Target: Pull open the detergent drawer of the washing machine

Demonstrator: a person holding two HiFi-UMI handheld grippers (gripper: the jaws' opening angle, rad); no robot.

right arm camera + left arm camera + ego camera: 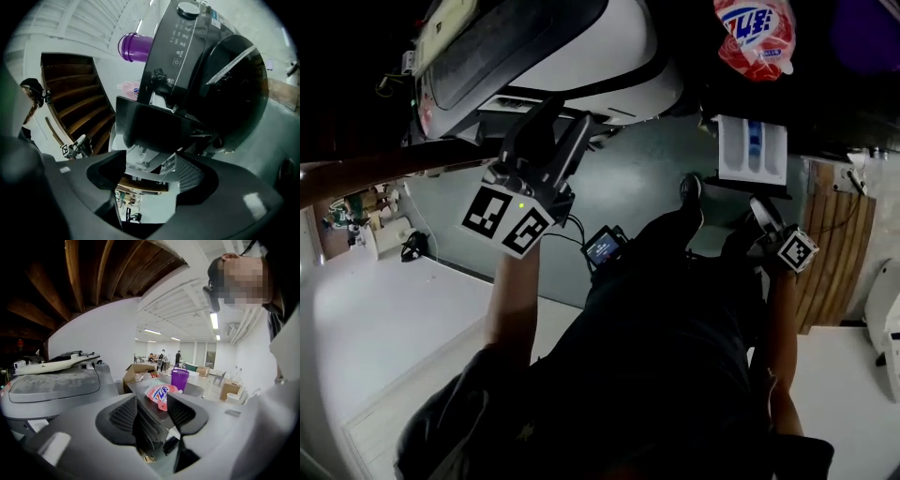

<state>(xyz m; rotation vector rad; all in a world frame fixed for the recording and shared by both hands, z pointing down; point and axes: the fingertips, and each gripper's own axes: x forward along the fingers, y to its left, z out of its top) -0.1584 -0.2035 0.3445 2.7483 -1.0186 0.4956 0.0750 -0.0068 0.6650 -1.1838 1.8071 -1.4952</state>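
Hovering just below the pulled-out detergent drawer [752, 150], the right tongs [761, 214] are released, clamping nothing. Left tongs [564, 117], also released and empty, are held well apart from it. Beyond stands the dark washing machine [225, 84], a detergent pouch [755, 33] on top.

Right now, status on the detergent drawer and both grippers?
Left gripper open, empty. Right gripper open, at the drawer front, not gripping. Detergent drawer pulled out. Detergent pouch on washing machine top, not in the way.
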